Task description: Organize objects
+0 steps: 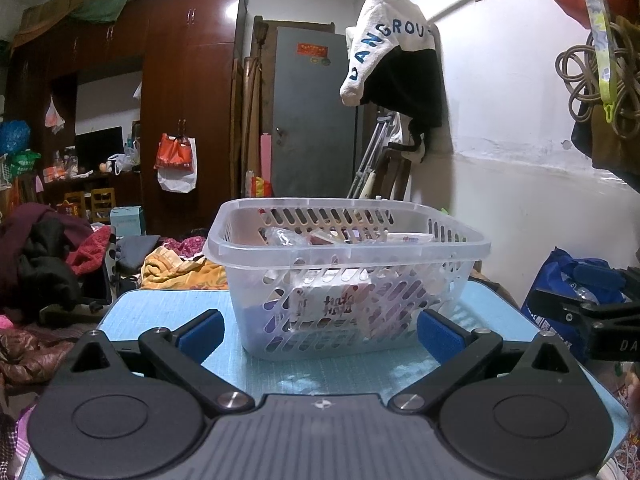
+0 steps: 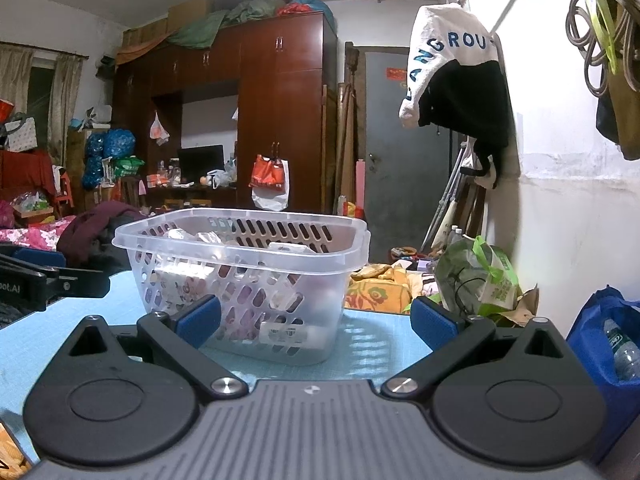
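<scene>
Item 1: clear plastic basket point(image 1: 348, 276), slotted walls, standing upright on the light blue table point(image 1: 160, 312). Contents: packets and small cartons, among them a white carton with red print point(image 1: 328, 304) against the near wall; the rest are too jumbled to name. Nothing loose shows on the table around it.

Item 2: left gripper point(image 1: 320, 332), jaws spread wide, nothing between the blue pads point(image 1: 202, 330). The basket lies dead ahead at twelve o'clock, near the fingertips but not touching, and fills the gap between them. Its long axis runs across the view, nine to three o'clock.

Item 3: right gripper point(image 2: 316, 320), jaws likewise wide and empty. Here the basket point(image 2: 248, 280) sits at about eleven o'clock, a corner turned toward the camera; its near wall is partly hidden behind the left pad point(image 2: 200, 318). Contact cannot be told.

Item 4: each gripper shows in the other's view, the right at three o'clock in the left view, the left at nine o'clock in the right view.

Judgement: the left gripper is squarely aligned; the right would need to swing toward eleven. Which is nearer cannot be told.
</scene>
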`<action>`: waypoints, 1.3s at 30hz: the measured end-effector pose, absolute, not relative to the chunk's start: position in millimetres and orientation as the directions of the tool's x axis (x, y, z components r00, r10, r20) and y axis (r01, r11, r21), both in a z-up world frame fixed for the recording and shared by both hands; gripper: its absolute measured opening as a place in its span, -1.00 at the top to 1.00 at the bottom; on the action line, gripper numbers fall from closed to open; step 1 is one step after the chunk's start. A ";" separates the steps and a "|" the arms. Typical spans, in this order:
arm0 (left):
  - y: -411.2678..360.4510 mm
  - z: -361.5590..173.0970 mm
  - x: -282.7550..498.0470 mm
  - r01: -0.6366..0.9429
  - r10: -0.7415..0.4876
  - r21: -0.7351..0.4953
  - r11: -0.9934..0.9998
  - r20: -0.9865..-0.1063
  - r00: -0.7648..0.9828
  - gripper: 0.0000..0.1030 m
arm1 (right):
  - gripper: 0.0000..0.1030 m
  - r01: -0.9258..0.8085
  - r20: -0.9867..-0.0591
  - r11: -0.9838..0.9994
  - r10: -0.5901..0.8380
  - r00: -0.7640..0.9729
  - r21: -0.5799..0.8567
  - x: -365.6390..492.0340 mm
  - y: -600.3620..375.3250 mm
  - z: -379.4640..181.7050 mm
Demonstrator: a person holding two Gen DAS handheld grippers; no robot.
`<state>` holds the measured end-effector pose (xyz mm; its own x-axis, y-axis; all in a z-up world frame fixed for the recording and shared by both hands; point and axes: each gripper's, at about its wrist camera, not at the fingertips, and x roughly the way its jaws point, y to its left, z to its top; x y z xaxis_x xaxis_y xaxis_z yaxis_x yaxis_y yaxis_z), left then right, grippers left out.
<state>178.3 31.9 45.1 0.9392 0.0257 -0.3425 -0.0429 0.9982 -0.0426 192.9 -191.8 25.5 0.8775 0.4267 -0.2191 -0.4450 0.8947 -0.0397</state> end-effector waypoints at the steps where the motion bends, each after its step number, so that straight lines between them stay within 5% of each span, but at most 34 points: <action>1: 32.1 45.2 178.1 -0.043 0.026 -0.042 0.998 -0.341 0.940 -1.00 | -1.00 -0.445 -0.220 0.895 0.426 0.877 -0.040 192.7 -191.4 25.7; 39: 4.3 71.0 187.6 -0.016 0.003 -0.042 0.999 -0.284 0.959 -1.00 | -1.00 -0.453 -0.224 0.891 0.447 0.866 0.028 189.4 -204.2 36.2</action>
